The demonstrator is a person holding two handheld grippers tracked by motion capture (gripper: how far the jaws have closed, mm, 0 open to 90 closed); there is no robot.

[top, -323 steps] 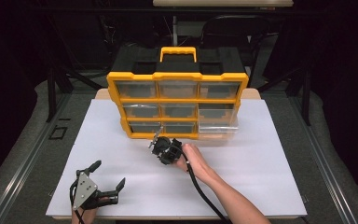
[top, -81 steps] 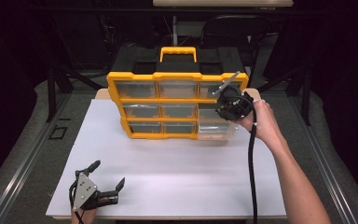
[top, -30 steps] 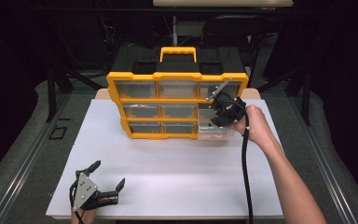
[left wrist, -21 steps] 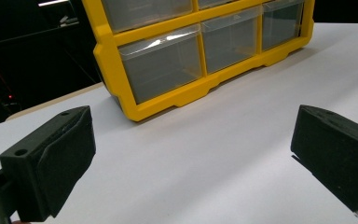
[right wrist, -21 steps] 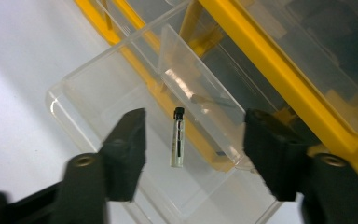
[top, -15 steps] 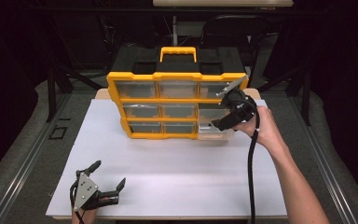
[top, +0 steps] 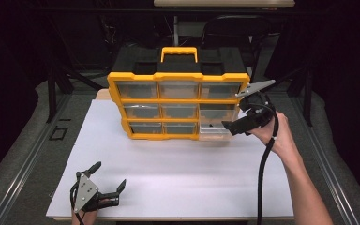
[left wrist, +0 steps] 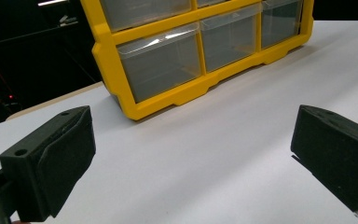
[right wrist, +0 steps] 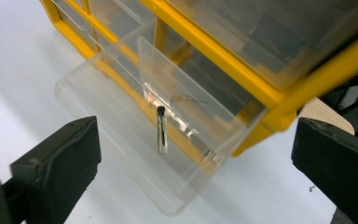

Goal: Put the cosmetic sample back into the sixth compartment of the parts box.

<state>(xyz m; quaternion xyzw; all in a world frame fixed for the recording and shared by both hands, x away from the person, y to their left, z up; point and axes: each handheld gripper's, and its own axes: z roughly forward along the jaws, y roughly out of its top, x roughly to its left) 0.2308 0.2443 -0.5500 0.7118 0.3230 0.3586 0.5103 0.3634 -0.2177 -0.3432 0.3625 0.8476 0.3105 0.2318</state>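
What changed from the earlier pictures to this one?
The right gripper carried a small bolt from the table to the open clear drawer; its jaws have just been opening, dropping it inside. Left gripper and yellow organizer stayed put.

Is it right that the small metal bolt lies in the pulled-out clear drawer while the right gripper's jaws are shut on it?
Not quite. The bolt does lie in the pulled-out drawer, but the right gripper has just opened and holds nothing, as the right gripper view shows.
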